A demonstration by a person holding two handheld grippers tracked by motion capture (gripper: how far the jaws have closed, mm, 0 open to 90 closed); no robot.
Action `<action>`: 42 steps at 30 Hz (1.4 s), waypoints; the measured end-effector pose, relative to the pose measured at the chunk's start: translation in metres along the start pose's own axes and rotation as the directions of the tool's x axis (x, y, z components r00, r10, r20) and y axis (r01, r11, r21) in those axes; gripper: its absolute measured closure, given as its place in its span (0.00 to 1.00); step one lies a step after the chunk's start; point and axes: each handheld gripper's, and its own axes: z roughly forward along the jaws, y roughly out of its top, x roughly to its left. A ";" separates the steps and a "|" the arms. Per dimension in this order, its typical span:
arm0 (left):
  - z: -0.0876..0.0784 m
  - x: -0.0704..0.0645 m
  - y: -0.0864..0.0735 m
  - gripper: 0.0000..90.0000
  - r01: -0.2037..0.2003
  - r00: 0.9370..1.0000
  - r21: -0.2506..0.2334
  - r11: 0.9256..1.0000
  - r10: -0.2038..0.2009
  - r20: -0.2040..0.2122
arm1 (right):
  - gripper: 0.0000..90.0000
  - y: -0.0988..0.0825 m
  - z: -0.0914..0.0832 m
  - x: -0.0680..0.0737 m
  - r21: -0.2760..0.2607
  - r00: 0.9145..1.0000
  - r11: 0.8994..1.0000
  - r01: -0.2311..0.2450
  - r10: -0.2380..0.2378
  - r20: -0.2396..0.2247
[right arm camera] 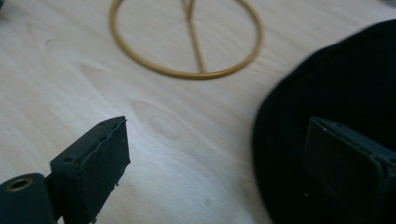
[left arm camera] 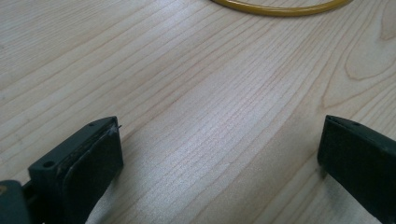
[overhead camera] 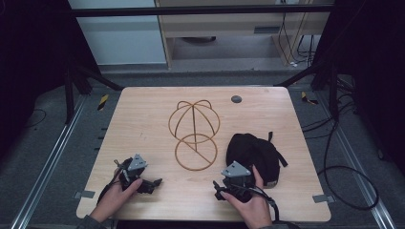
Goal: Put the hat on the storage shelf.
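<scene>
A gold wire hat stand (overhead camera: 193,133) lies flat in the middle of the wooden table (overhead camera: 143,114), a dome frame joined to a round ring (right arm camera: 187,42). A black cap (overhead camera: 253,155) lies to its right, dark at the right of the right gripper view (right arm camera: 336,93). My right gripper (overhead camera: 229,183) rests at the cap's near left edge, open; its right jaw is against or just over the cap. My left gripper (overhead camera: 143,183) sits at the near left on bare wood, open with nothing between its jaws. The ring's edge (left arm camera: 280,9) shows at the top of the left gripper view.
A small grey round disc (overhead camera: 236,99) sits in the table's far right part. Black cables (overhead camera: 344,176) trail on the floor to the right. Metal rails (overhead camera: 47,157) run along the floor on both sides of the table.
</scene>
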 end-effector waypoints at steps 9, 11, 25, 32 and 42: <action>0.000 0.000 0.000 0.00 0.000 1.000 -0.001 1.000 0.000 0.002 | 0.08 -0.014 -0.034 -0.026 -0.106 0.992 0.993 -0.056 0.068 0.107; 0.000 0.000 0.000 0.00 0.000 1.000 -0.001 1.000 0.000 0.003 | 0.09 -0.017 -0.038 -0.031 -0.127 0.987 0.989 -0.073 0.090 0.135; 0.000 0.000 0.000 0.00 0.001 1.000 -0.001 1.000 -0.001 0.002 | 0.12 -0.022 -0.053 -0.054 -0.070 0.955 0.996 -0.052 0.071 0.287; 0.000 0.000 0.000 0.00 0.000 1.000 -0.001 1.000 0.000 0.003 | 0.12 -0.006 -0.060 -0.076 0.046 0.965 0.998 -0.040 0.027 0.261; 0.001 0.000 0.001 0.00 -0.002 1.000 -0.002 1.000 0.002 0.006 | 0.18 0.024 -0.058 -0.109 0.212 0.991 0.977 -0.034 0.005 0.137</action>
